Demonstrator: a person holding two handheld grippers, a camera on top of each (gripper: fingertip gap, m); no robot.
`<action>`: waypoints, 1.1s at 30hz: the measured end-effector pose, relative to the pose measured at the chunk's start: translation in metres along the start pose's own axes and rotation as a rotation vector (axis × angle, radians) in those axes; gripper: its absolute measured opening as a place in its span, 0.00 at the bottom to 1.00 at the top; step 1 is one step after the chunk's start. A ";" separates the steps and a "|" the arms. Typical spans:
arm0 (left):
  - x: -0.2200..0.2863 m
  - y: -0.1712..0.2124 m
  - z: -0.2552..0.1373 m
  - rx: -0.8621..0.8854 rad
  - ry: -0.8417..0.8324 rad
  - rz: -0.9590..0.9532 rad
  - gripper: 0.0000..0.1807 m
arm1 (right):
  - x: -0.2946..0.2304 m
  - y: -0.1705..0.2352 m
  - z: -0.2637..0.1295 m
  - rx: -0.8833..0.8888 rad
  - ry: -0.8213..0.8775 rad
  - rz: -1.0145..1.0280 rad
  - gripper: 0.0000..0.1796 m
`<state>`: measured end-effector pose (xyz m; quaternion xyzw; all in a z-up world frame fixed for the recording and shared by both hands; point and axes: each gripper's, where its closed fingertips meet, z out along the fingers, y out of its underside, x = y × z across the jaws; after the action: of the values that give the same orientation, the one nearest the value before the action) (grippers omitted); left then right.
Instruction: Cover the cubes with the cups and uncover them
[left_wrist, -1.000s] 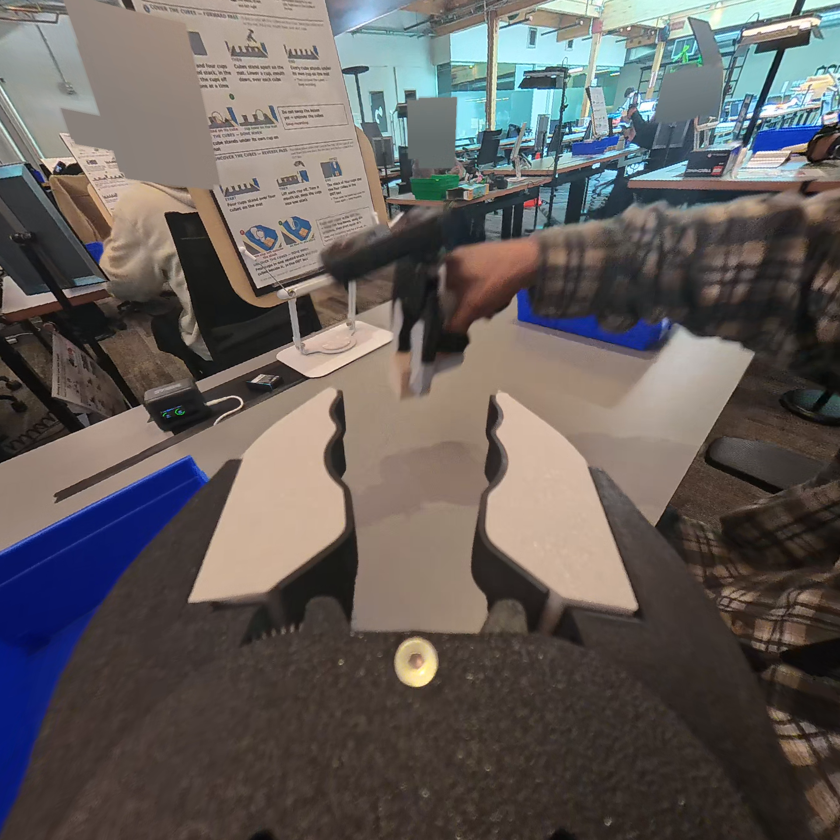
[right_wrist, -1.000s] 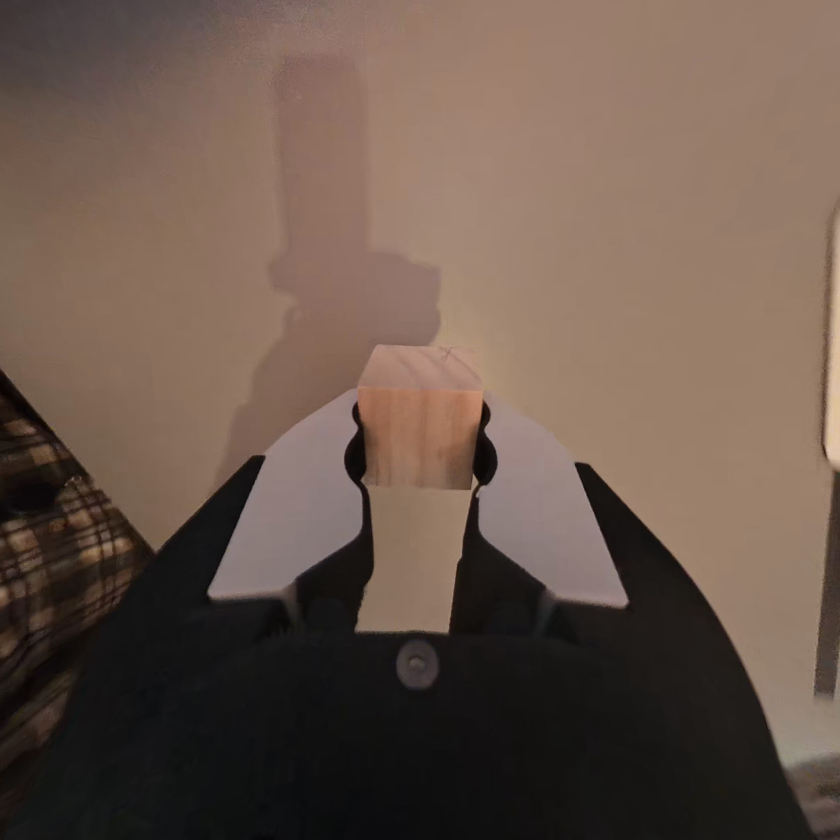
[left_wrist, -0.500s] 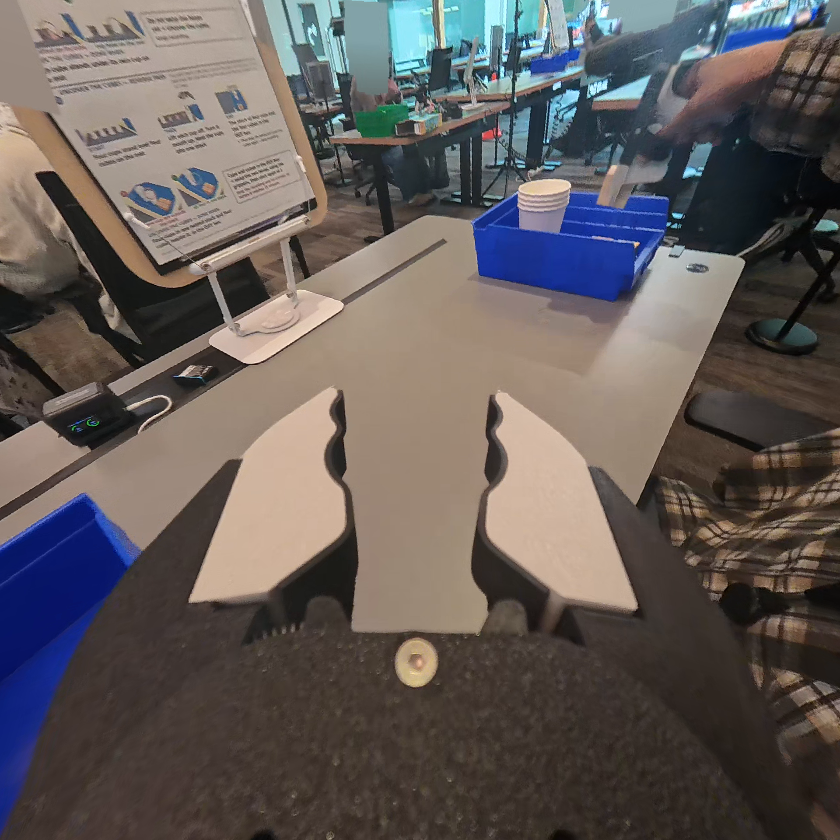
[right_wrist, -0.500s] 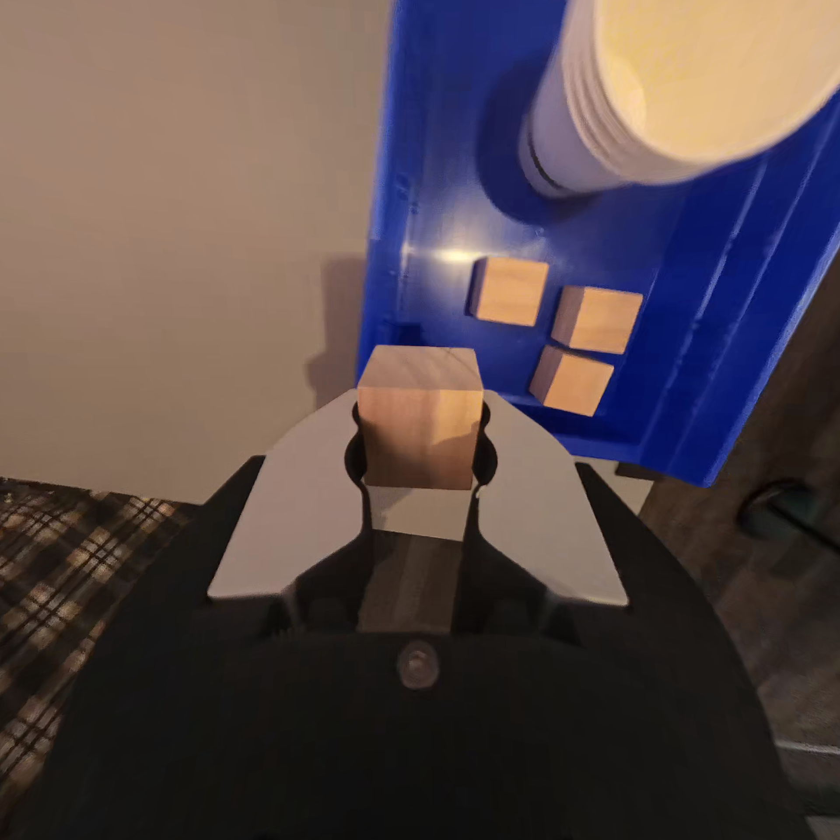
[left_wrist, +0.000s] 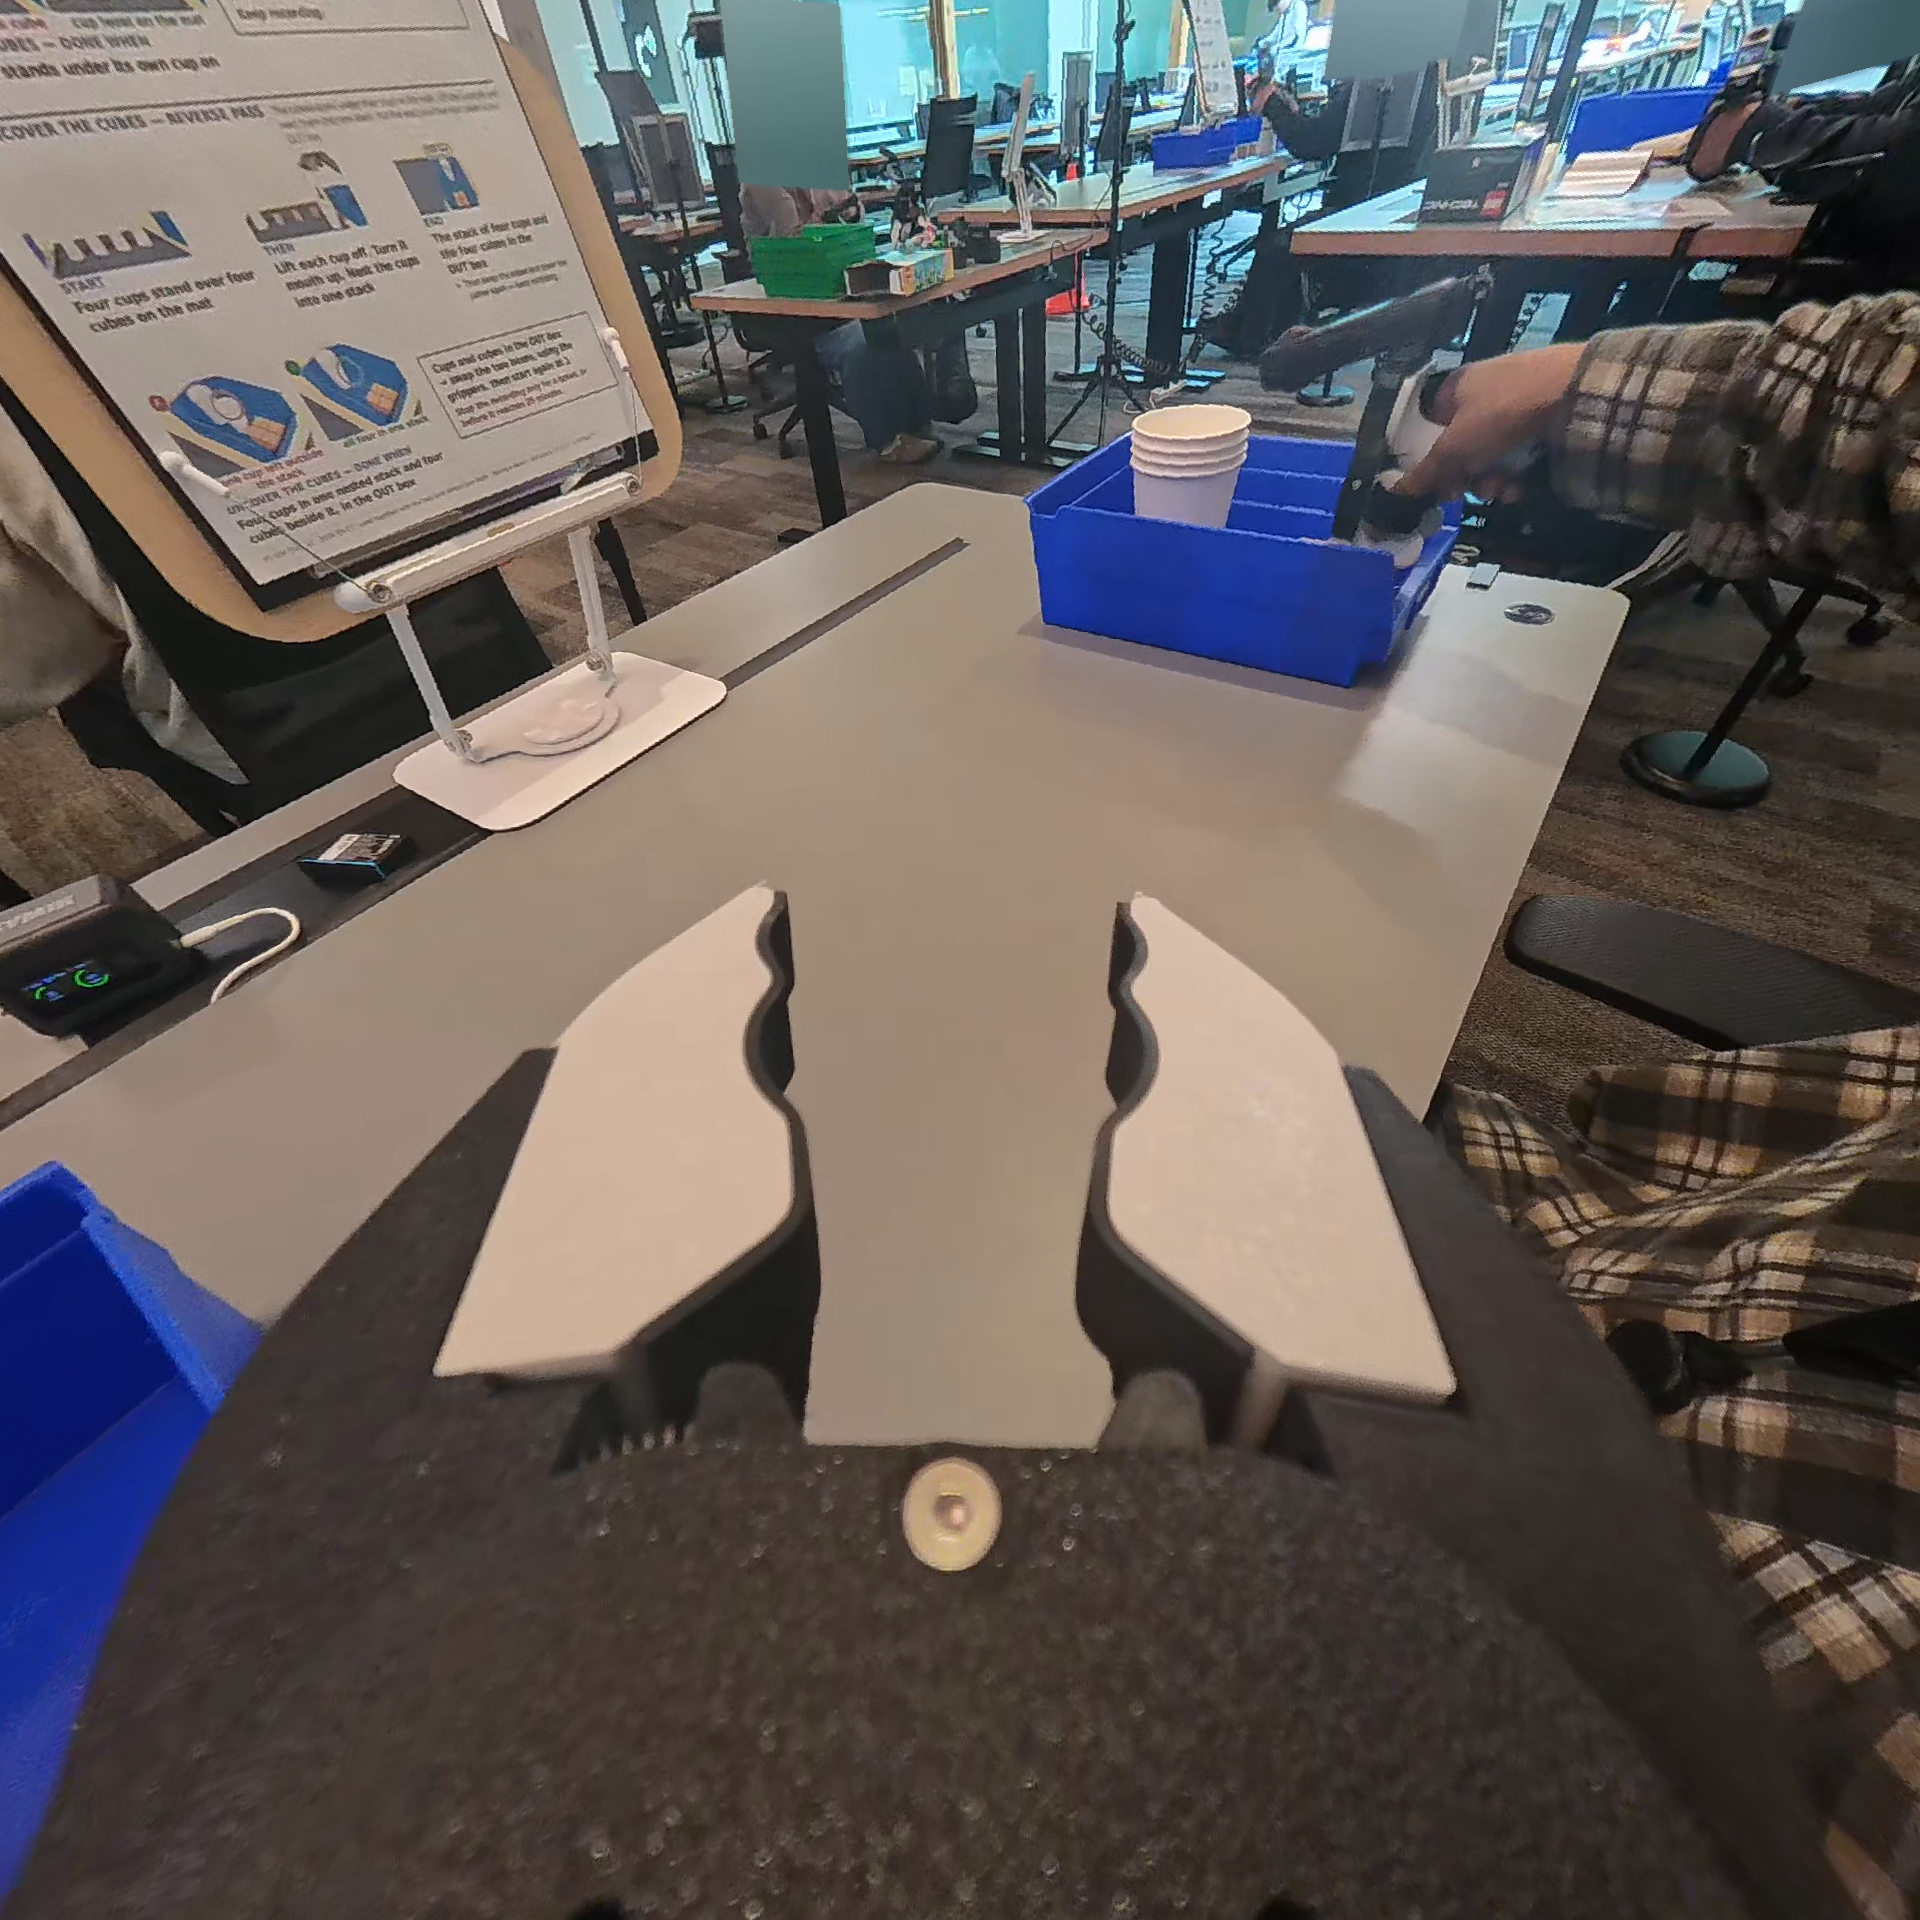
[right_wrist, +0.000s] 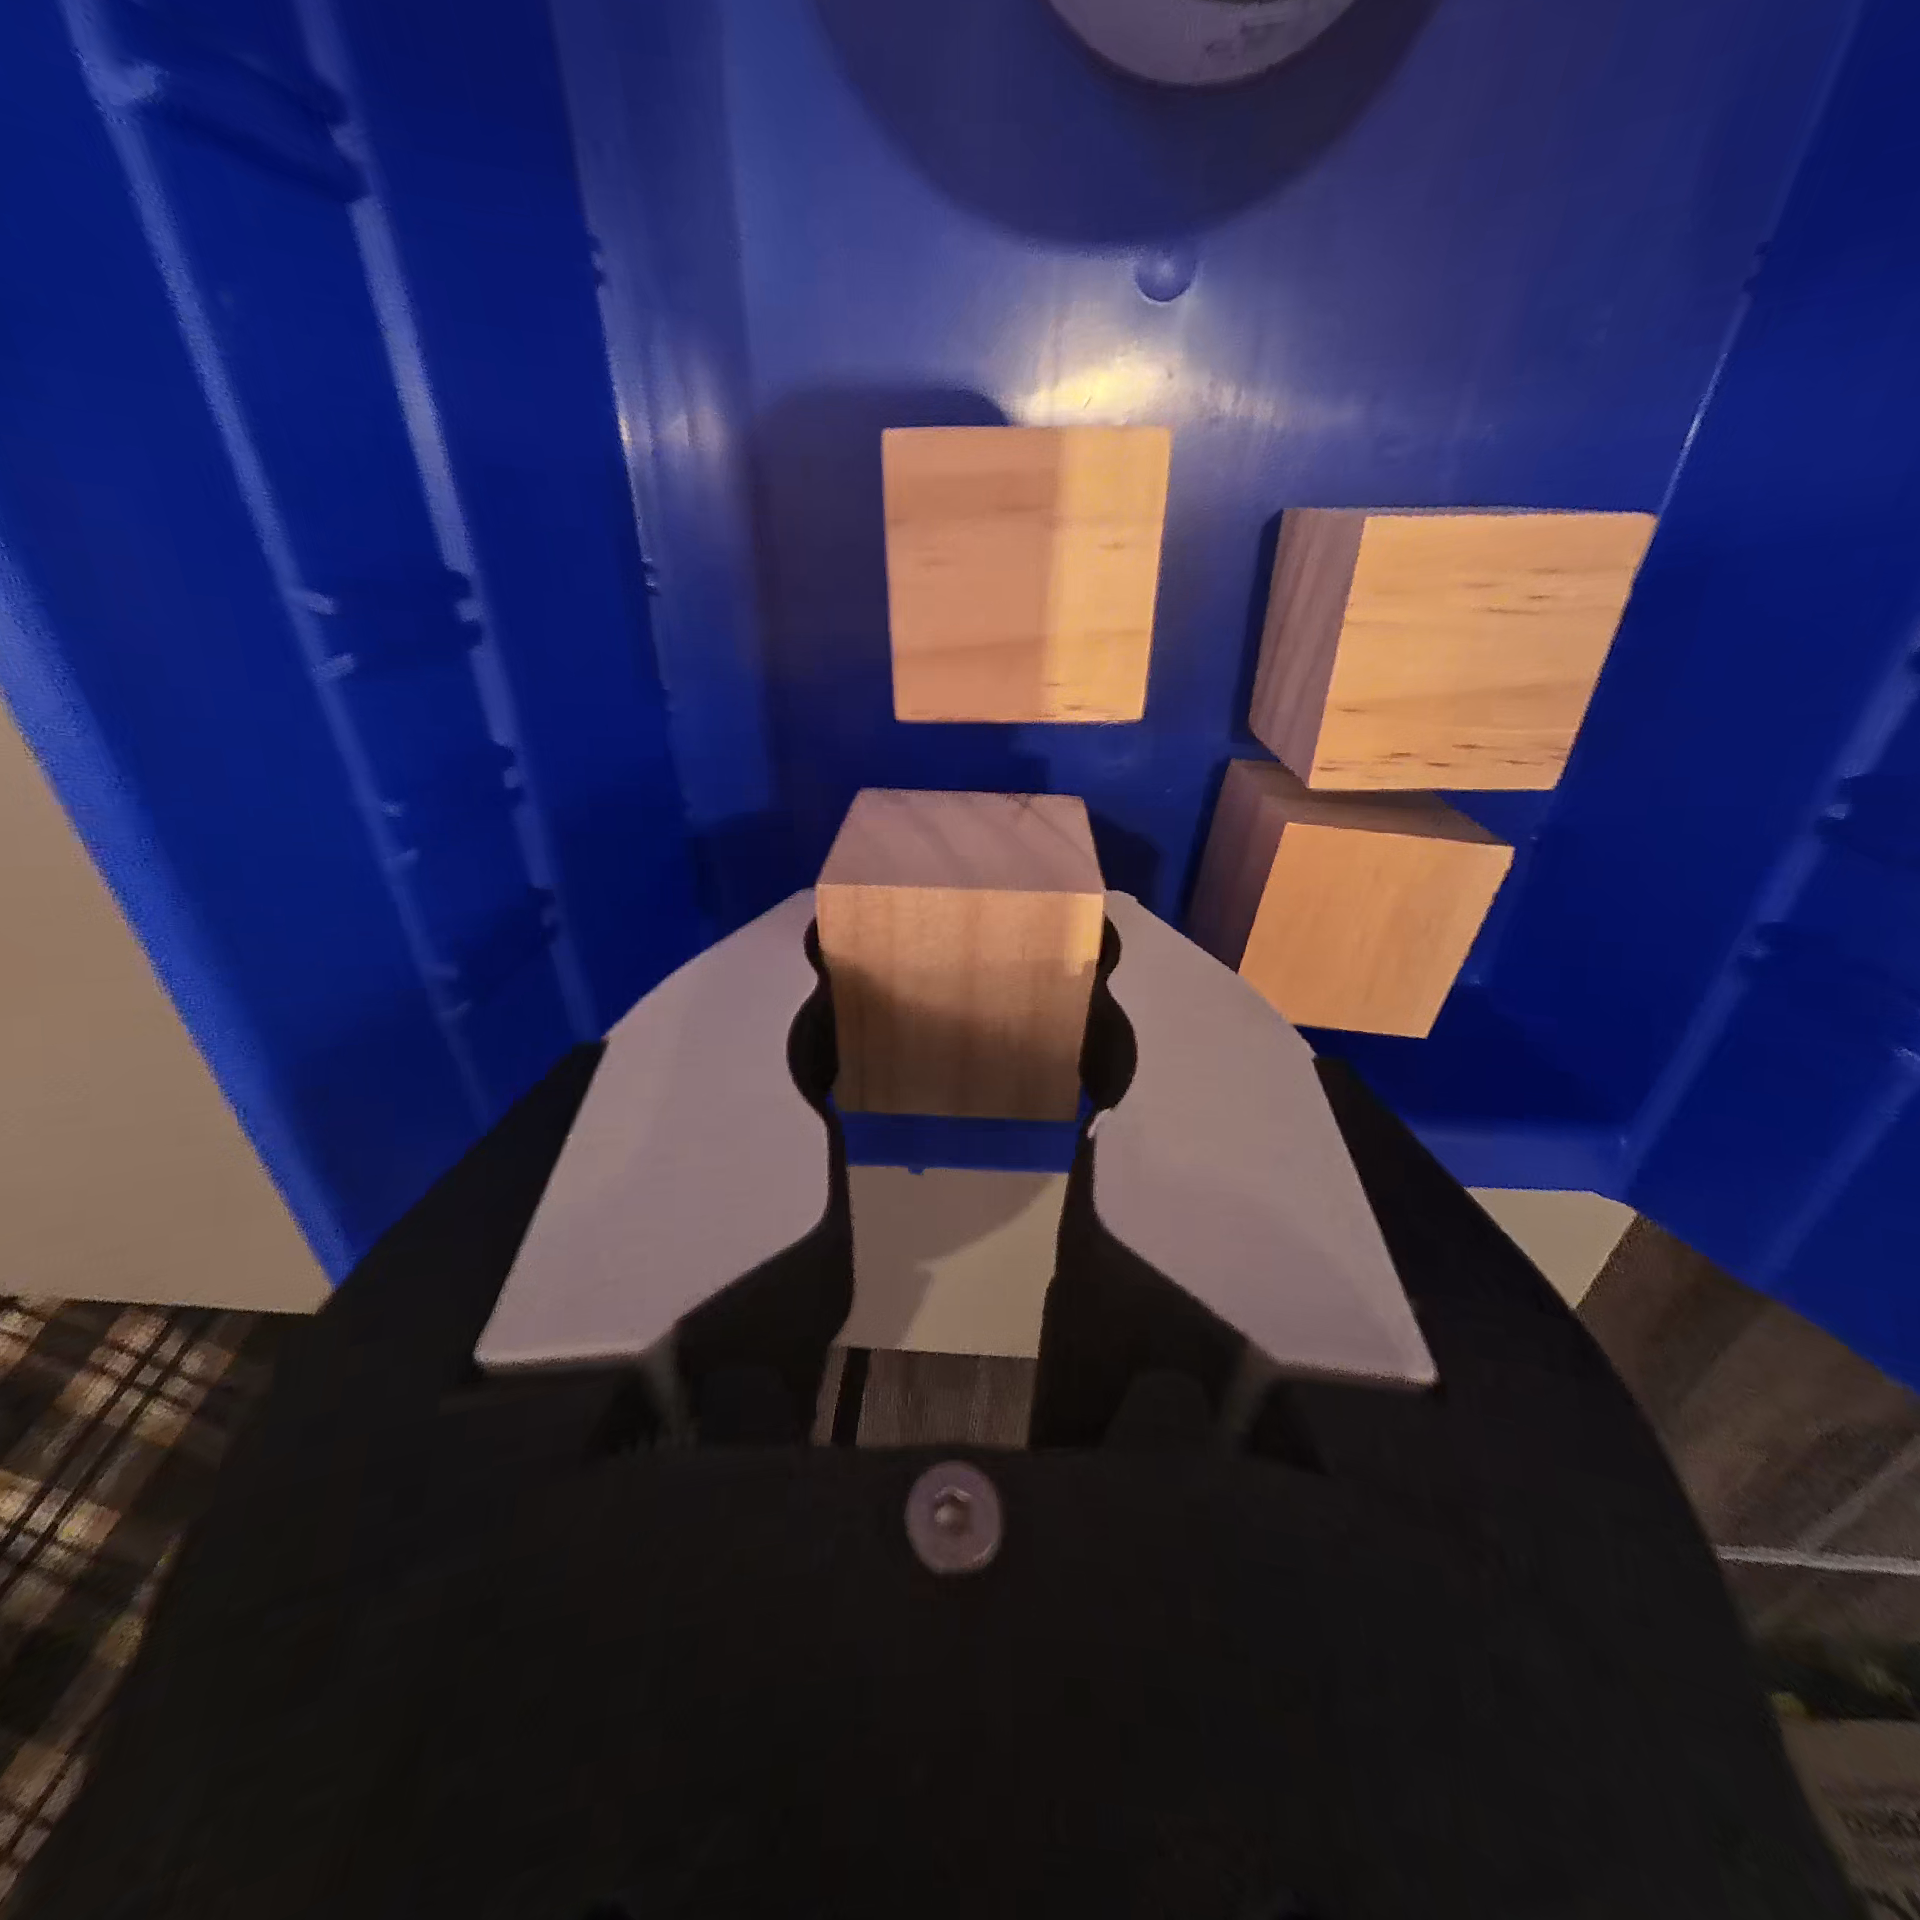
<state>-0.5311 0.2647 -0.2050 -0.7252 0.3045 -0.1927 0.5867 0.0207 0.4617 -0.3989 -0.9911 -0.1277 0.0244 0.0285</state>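
**Cube over bin, stack of cups beside it**

Jaws of my right gripper (right_wrist: 958, 997) were clamped on a wooden cube (right_wrist: 958, 971), square-on, no long axis, held low inside the blue bin (right_wrist: 312, 520). Three loose cubes (right_wrist: 1023, 574) lay on the bin floor; nested white cups (left_wrist: 1188, 464) stood upright in it. My left gripper (left_wrist: 951, 997) hung parted and empty over the grey table (left_wrist: 935, 748). Half a second earlier I had the cube above the bin's edge.

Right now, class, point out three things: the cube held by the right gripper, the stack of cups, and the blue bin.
held cube (right_wrist: 961, 987), right wrist view, its near face.
stack of cups (left_wrist: 1188, 468), left wrist view, outer cup's side.
blue bin (left_wrist: 1205, 601), left wrist view, its near wall.
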 end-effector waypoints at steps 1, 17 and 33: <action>0.000 0.000 0.000 -0.001 0.000 0.001 0.32 | 0.000 0.001 0.003 -0.003 -0.003 0.005 0.25; 0.002 0.001 0.002 -0.009 0.010 0.002 0.32 | 0.007 0.004 0.016 -0.064 0.045 0.040 0.39; 0.006 0.000 0.002 -0.007 0.017 0.012 0.32 | 0.026 -0.005 -0.167 0.229 0.105 -0.034 0.49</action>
<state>-0.5251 0.2618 -0.2056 -0.7239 0.3143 -0.1942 0.5826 0.0543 0.4647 -0.2336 -0.9790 -0.1390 -0.0138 0.1485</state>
